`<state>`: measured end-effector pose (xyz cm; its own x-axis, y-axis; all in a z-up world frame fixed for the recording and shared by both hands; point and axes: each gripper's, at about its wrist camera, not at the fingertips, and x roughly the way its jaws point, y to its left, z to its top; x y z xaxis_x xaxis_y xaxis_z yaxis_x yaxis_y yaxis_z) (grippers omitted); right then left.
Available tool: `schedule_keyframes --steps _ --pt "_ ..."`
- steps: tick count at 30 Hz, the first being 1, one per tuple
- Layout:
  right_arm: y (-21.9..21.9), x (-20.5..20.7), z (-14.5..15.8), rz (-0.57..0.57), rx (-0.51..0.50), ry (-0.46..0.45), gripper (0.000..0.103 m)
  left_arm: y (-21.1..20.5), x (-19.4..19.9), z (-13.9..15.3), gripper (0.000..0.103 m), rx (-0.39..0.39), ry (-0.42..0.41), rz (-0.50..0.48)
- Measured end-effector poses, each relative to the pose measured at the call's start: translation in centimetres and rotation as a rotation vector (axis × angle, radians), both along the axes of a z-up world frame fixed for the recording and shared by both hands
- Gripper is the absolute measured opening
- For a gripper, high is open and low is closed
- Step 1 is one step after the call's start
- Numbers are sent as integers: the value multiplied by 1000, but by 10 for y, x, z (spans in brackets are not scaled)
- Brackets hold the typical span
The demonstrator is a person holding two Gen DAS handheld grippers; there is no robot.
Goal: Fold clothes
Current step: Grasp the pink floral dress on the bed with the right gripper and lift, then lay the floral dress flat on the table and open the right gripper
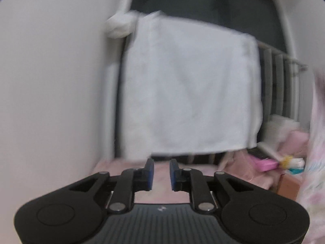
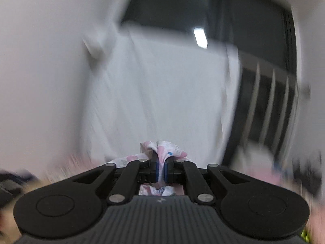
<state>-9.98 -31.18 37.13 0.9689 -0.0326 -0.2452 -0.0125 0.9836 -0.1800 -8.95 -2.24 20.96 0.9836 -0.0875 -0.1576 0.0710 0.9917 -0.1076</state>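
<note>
Two grippers are seen, each from its own wrist view, and little of the folding appears to be done. In the right wrist view the right gripper (image 2: 161,169) is clamped on a bunch of the patterned garment (image 2: 162,148), white with pink and blue shapes, which is pinched between the blue pads at lower centre and spills above and below them. In the left wrist view the left gripper (image 1: 161,174) is set narrow, with nothing between its pads; a blurred strip of the same patterned cloth is seen at the far right edge. A white towel (image 1: 189,85) is hung over a rail (image 1: 284,58) in mid-frame, and pink bedding (image 1: 162,198) lies below. The garment is judged to be lifted and bunched, not yet spread; a second corner remains to be taken, and every fold is still to be made.
</note>
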Motion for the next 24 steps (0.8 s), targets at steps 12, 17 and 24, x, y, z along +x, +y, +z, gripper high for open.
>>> schedule_keyframes --steps 12,17,24 --pt "-37 17 -246 65 -63 392 79 -93 -104 -132 77 141 252 -492" --pt "-53 1 -295 19 -8 439 78 -154 -90 -172 76 333 286 -476" --pt "-81 6 -345 -47 104 485 61 -120 -65 -206 33 367 353 -368"
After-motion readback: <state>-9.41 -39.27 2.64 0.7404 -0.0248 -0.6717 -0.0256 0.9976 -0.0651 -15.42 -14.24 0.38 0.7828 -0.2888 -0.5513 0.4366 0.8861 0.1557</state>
